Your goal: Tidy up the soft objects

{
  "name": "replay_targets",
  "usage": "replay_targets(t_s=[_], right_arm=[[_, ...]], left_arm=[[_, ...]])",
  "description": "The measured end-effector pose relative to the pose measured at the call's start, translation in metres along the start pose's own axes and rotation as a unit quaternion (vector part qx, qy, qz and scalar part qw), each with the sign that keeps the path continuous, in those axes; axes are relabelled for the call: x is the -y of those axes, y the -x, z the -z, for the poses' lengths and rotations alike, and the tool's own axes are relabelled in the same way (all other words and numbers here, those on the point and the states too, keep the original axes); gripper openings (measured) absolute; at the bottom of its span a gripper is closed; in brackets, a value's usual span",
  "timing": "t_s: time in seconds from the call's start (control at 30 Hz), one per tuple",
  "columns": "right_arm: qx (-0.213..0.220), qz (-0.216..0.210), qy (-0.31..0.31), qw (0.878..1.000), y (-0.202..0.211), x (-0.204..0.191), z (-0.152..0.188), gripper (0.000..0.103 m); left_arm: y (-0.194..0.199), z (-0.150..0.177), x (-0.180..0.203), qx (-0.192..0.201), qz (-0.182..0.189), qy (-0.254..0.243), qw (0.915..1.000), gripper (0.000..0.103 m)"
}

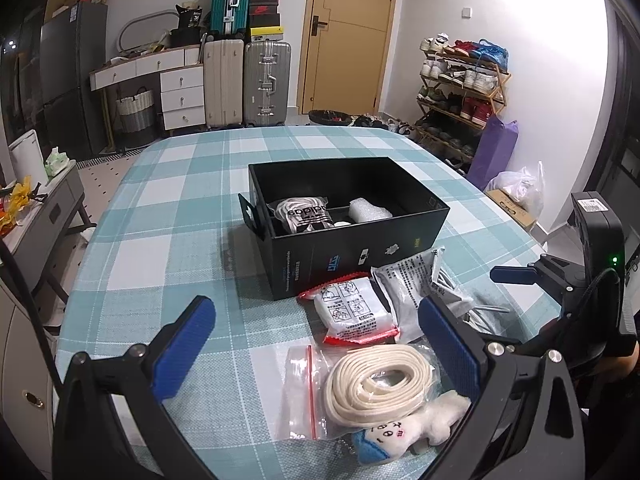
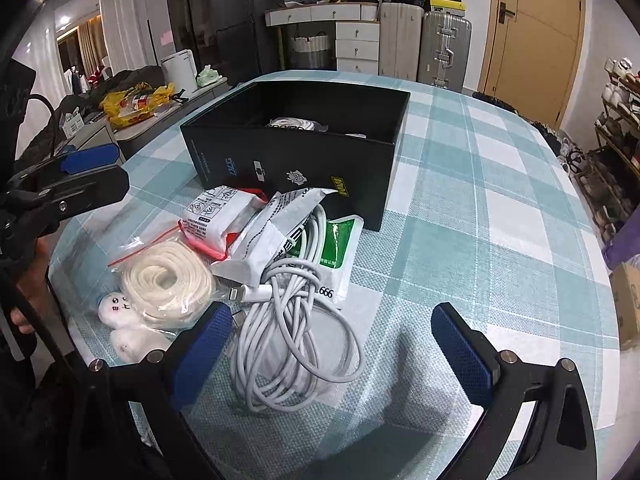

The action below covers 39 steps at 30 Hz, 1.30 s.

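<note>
A black box (image 1: 360, 264) is set on the checked surface (image 1: 168, 208), open at the top. A black-and-white bag printed "adidas" (image 1: 306, 214) and a roll of bubble wrap (image 1: 369, 211) are held in it. Just before the box, a heap of soft things is spread: a white packet with red edges (image 1: 352, 314) bearing pictograms and small print too fine to be read, a grey-white pouch (image 2: 280, 226) with unreadable print, a green-and-white sachet (image 2: 340, 246) on which "666" can be read, a tangled white cable (image 2: 288, 344), a zip bag with a coiled cream cord (image 1: 374, 384) inside, and a small white plush toy (image 1: 396, 432) with a face stitched on it.

The left tongs (image 1: 320, 350) are spread wide and empty, with the cord bag lying between and just below them. The right tongs (image 2: 332, 354) are likewise released, the cable bundle being framed between the blue pads (image 2: 204, 344).
</note>
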State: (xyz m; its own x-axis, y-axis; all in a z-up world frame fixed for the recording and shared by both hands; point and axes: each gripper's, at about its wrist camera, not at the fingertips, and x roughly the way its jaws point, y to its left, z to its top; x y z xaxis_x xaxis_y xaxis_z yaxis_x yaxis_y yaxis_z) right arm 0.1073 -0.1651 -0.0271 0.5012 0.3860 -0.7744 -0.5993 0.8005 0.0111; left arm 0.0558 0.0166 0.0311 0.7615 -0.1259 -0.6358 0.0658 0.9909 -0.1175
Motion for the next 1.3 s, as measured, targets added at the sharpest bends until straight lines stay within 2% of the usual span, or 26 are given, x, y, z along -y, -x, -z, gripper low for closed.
replay_targets(t_s=[0.07, 0.13, 0.4, 0.43, 0.5, 0.77, 0.8, 0.83, 0.97, 1.07, 1.13, 1.3], right_arm=[[0.004, -0.008, 0.001, 1.0, 0.001, -0.001, 0.0, 0.095], [0.008, -0.014, 0.004, 1.0, 0.001, -0.002, 0.0, 0.084], [0.021, -0.034, 0.0, 0.999, -0.001, -0.01, -0.002, 0.079], [0.021, -0.03, 0.001, 0.999, -0.002, -0.011, -0.003, 0.072], [0.015, -0.032, -0.006, 0.999, -0.007, -0.01, -0.003, 0.067], [0.014, -0.023, 0.008, 1.0, -0.011, -0.013, -0.003, 0.066], [0.016, -0.019, 0.014, 1.0, -0.012, -0.014, -0.002, 0.064], [0.015, -0.016, 0.016, 1.0, -0.012, -0.015, -0.001, 0.057], [0.01, -0.022, 0.017, 1.0, -0.015, -0.013, 0.0, 0.05], [0.012, -0.022, 0.019, 1.0, -0.015, -0.013, -0.001, 0.048], [0.022, -0.021, 0.019, 0.999, -0.013, -0.012, -0.002, 0.041], [0.048, -0.013, 0.013, 0.999, -0.004, -0.01, -0.003, 0.03]], left_arm=[[0.0, 0.0, 0.001, -0.001, 0.0, -0.002, 1.0, 0.101], [-0.001, 0.001, 0.002, -0.002, -0.002, -0.004, 1.0, 0.101], [-0.003, 0.001, 0.002, -0.005, 0.0, -0.005, 1.0, 0.101], [-0.003, 0.001, 0.002, -0.006, -0.001, -0.005, 1.0, 0.101], [-0.003, 0.001, 0.002, -0.007, -0.001, -0.006, 1.0, 0.101], [-0.005, 0.002, 0.002, -0.01, 0.0, -0.006, 0.9999, 0.101], [-0.005, 0.002, 0.002, -0.011, 0.0, -0.007, 0.9999, 0.101], [-0.005, 0.002, 0.002, -0.011, 0.0, -0.007, 0.9999, 0.101], [-0.005, 0.003, 0.002, -0.011, 0.0, -0.007, 0.9999, 0.101], [-0.005, 0.003, 0.002, -0.011, 0.0, -0.006, 0.9999, 0.101], [-0.005, 0.003, 0.002, -0.011, 0.0, -0.007, 0.9999, 0.101], [-0.006, 0.003, 0.002, -0.012, 0.0, -0.007, 0.9999, 0.101]])
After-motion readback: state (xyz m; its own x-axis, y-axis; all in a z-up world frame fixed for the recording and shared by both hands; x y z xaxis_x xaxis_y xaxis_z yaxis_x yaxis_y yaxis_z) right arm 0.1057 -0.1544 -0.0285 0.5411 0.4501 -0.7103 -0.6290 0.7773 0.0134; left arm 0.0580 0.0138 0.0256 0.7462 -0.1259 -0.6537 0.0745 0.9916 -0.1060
